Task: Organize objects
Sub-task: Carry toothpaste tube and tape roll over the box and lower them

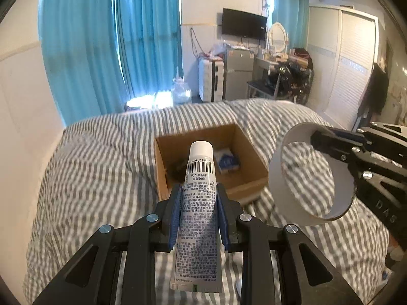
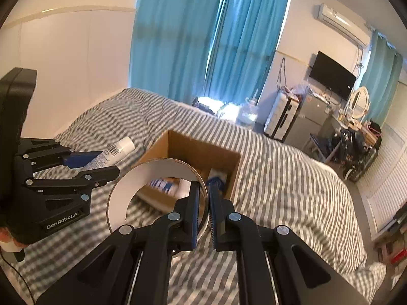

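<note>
My black tool (image 1: 199, 218) with blue pads, white tube (image 1: 197, 213) with black print, grey-and-white striped bed (image 1: 101, 165), brown cardboard box (image 1: 251, 150), teal curtains (image 1: 101, 38)

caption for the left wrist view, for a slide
Left gripper holds a tube above the bed, aimed at the box.

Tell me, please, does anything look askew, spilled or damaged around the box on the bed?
Nothing stands out. The cardboard box sits upright and open on the striped bed, the tube is intact in the left gripper, and the right gripper pinches the tape ring's wall.
</note>
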Tool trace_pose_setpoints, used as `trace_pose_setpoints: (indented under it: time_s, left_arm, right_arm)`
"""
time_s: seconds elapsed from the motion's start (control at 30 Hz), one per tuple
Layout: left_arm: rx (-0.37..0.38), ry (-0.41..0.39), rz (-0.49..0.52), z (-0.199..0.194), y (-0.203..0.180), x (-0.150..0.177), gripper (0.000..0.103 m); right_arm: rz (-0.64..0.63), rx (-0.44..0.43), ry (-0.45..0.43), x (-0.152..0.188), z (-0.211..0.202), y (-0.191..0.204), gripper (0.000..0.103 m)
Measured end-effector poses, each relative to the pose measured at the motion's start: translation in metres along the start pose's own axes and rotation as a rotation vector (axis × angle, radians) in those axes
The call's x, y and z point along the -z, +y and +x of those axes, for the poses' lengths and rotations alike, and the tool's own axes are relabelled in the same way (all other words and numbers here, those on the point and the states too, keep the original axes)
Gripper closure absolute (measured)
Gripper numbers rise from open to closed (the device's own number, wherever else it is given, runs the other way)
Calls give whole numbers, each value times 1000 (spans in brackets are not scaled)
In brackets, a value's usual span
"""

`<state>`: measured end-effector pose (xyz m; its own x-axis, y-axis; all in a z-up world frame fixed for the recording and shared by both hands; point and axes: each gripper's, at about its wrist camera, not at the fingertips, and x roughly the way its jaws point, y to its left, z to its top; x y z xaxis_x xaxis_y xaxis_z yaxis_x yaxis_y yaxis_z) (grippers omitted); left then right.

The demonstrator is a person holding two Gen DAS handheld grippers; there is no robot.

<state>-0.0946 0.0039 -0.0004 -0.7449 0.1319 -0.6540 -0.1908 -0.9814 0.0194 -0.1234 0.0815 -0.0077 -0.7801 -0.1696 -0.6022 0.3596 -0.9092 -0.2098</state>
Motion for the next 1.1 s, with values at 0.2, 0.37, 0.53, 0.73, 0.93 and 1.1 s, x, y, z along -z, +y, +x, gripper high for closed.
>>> trace_pose_setpoints:
  time_s: [0.2,0.37,0.53,0.73,0.93,1.1]
  left_arm:
    - [-18,-18,-4,29,13,-42,77]
    - [-34,-14,-1,60,22,-67,77]
    - [-45,16,7,97,25,-76,77]
    - [-23,72,-26,143,31,-69,77]
    - [-15,123,-25,183,30,-58,77]
    - [0,159,-19,206,27,-47,77]
  right_arm:
    - [9,9,-9,-39,37,-16,96]
    - [28,5,3,-61,75,-33,96]
    - [38,4,28,-74,116,-43,96]
    - [40,20,83,-71,170,-51,96]
    - [48,33,140,-54,219,-52,96]
    - [64,34,178,-40,252,-58,96]
